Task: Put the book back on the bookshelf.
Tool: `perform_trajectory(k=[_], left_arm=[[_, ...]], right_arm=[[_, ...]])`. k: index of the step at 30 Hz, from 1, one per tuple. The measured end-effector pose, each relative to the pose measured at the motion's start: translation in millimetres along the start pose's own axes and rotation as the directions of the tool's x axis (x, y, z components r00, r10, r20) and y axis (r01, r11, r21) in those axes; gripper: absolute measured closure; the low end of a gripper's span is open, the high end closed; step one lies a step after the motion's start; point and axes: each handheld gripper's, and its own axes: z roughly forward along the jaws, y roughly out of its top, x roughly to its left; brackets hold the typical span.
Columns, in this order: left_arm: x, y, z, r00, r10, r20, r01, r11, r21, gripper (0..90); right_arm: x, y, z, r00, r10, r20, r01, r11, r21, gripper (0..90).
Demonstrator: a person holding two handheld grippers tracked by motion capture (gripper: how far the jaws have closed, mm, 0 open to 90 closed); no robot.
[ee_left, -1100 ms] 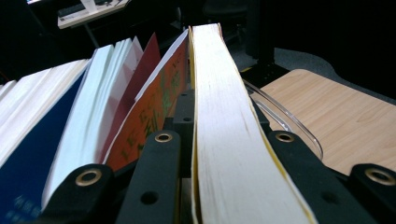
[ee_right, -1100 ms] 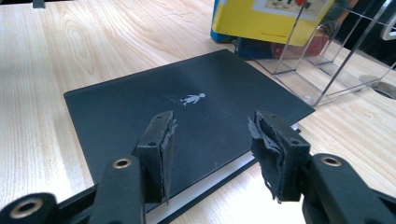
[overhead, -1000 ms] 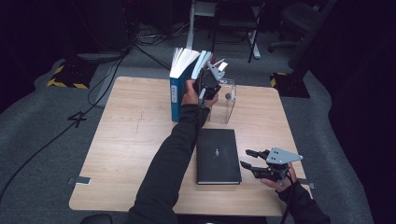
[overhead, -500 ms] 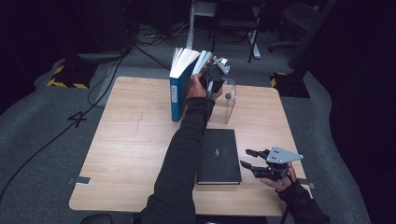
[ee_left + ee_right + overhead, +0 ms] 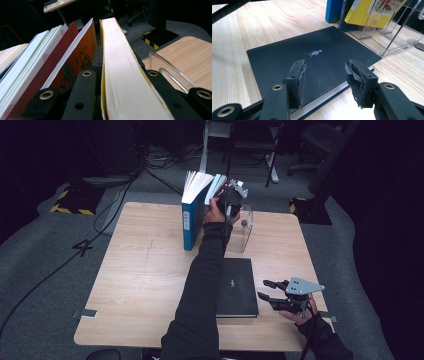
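Gripping a yellow-edged book (image 5: 120,75) by its top edge, the left gripper (image 5: 231,200) reaches over the far side of the wooden table (image 5: 145,270), its black jaws pressed against the book's two covers, as the left gripper view shows from close up. That book stands upright with its cream page block facing the camera and a thin yellow cover showing along each side. Just beside it on one side leans an orange-and-red book (image 5: 77,57) with pale lettering on its cover, then a fan of lighter books (image 5: 30,57), and on the other side runs the curved edge of a clear plastic bookend (image 5: 170,72). From the high view, the row of standing books begins with a tall blue book (image 5: 189,222) whose white pages splay open at the top, and the clear stand (image 5: 245,227) sits at the row's right end, with the left gripper above the gap between them. The right gripper (image 5: 272,297) is held low near the table's front right corner, its jaws spread apart with nothing between them. In the right gripper view its frayed grey pads (image 5: 302,75) hover just over the near corner of a flat black book (image 5: 312,60), which lies closed on the table, bears a small white figure on its cover and shows a pale page edge along its near side.
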Motion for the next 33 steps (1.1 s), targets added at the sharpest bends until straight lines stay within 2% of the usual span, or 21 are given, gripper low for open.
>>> perform_trajectory(k=[6,9,12,15,20,25,33], left_arm=[[-4.2,-6.9,4.7,0.9999,-0.011,-0.004,0.011,0.9999,0.001,73.8],[-4.4,-10.3,3.8,0.9997,-0.022,-0.004,0.022,0.9996,-0.017,73.5],[-7.5,-13.7,1.3,0.9997,-0.004,-0.025,0.003,0.9999,-0.014,72.1],[-9.8,-18.3,-2.0,0.9997,0.002,-0.025,-0.002,0.9999,-0.016,69.4],[-5.0,-23.3,-10.6,0.9998,0.017,-0.009,-0.017,0.9998,0.004,66.5],[-0.6,-27.7,-19.3,0.9975,0.07,0.008,-0.07,0.9975,0.013,64.8],[-0.1,-35.6,-28.8,0.9955,0.084,0.044,-0.085,0.9961,0.02,61.7]], right_arm=[[-0.5,-0.3,0.7,1.0,-0.005,0.001,0.005,1.0,0.001,49.8],[0.2,0.1,0.6,1.0,-0.01,0.001,0.01,1.0,0.001,49.8],[-0.4,-0.3,0.9,1.0,-0.006,0.002,0.006,1.0,0.003,49.8],[-0.3,-0.5,1.0,1.0,-0.007,0.0,0.007,1.0,0.005,49.7],[-0.9,-1.0,1.0,1.0,-0.003,0.003,0.003,1.0,0.009,49.6],[-1.4,-1.1,0.9,1.0,0.001,0.007,-0.001,1.0,0.01,49.6],[-1.3,-1.6,1.4,1.0,-0.001,0.005,0.001,1.0,0.016,49.4]])
